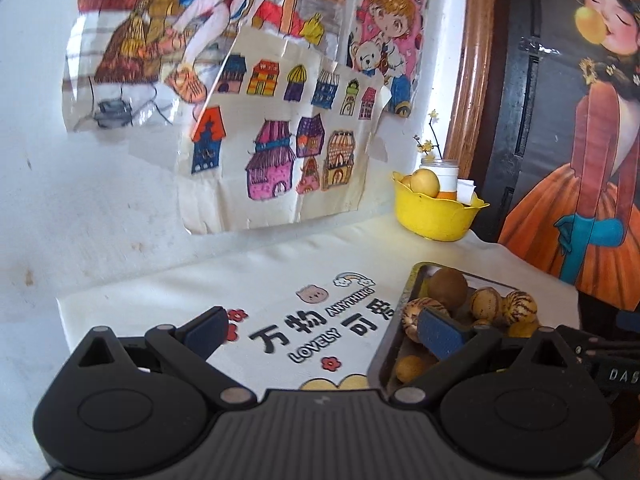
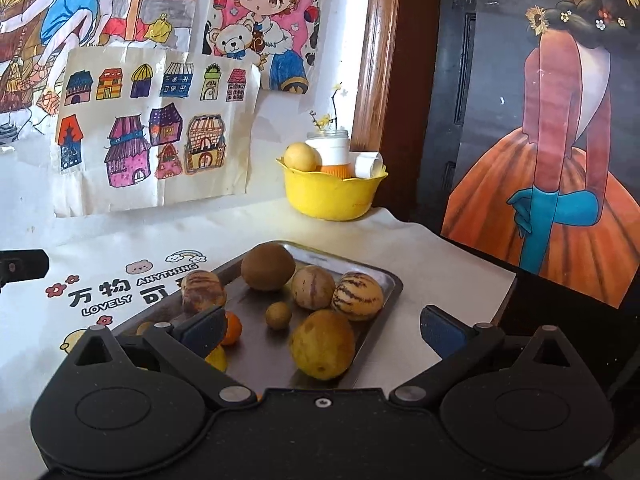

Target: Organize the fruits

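My left camera looks low across the printed cloth (image 1: pixel 280 280) toward the wall, the metal tray (image 1: pixel 416 276) at its lower right. My right camera sits nearer, over that tray (image 2: pixel 384 276). Both share the yellow bowl (image 1: pixel 436 216) (right of center).

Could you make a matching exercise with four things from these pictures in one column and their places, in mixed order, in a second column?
Things:
1. round brown fruit
2. pale yellow round fruit
3. small orange citrus fruit
4. large yellow-green lemon-shaped fruit

Places:
A. in the yellow plastic bowl, at its left side
B. at the near end of the metal tray
C. beside the left finger of the right gripper
D. at the far end of the metal tray

Pairs: 1-D, 2-A, 3-C, 4-B
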`<action>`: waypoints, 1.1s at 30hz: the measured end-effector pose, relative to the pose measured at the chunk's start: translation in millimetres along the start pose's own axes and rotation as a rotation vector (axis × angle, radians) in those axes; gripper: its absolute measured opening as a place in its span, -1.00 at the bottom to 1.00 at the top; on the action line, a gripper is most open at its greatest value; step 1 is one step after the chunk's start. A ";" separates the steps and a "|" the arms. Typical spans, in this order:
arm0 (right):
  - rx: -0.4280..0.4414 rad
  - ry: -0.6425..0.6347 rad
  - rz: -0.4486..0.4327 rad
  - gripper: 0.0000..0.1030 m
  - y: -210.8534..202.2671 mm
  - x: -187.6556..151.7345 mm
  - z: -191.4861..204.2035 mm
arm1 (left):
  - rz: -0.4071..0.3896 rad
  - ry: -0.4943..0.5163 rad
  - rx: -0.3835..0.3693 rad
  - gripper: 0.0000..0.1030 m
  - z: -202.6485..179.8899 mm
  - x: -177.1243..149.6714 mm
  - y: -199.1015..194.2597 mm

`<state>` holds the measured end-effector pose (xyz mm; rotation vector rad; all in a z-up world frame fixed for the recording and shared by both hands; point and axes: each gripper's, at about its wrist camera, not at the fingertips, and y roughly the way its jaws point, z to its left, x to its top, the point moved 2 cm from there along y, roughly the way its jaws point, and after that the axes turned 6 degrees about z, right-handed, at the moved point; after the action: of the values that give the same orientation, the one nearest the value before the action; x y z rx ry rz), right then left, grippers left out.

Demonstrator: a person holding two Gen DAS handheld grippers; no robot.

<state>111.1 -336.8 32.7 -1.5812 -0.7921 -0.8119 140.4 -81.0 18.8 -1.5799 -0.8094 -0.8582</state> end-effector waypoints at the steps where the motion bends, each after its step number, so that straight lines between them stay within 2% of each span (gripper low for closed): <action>1: -0.002 -0.010 0.004 0.99 -0.3 0.7 1.6 | -0.005 0.002 0.008 0.99 0.8 -1.1 -1.7; 11: -0.021 -0.089 -0.048 0.99 -8.8 12.2 17.3 | -0.034 0.018 0.024 0.99 6.3 -6.0 -14.2; 16: -0.049 -0.014 -0.061 0.99 -17.0 10.3 21.1 | -0.071 -0.003 0.022 0.99 11.6 -10.0 -22.2; 22: -0.058 0.089 -0.126 0.99 -45.0 7.0 34.9 | -0.071 -0.038 0.011 0.99 26.0 -15.7 -27.8; 26: -0.071 0.175 -0.130 0.99 -60.3 -0.6 40.9 | -0.097 -0.045 0.007 0.99 39.4 -18.3 -39.6; 33: -0.121 0.173 -0.160 0.99 -83.4 -8.8 55.0 | -0.115 -0.063 -0.001 0.99 61.1 -24.1 -52.2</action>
<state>41.0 -271.4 61.9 -1.5429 -0.7618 -1.1158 90.1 -14.0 15.8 -1.5801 -0.9528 -0.8951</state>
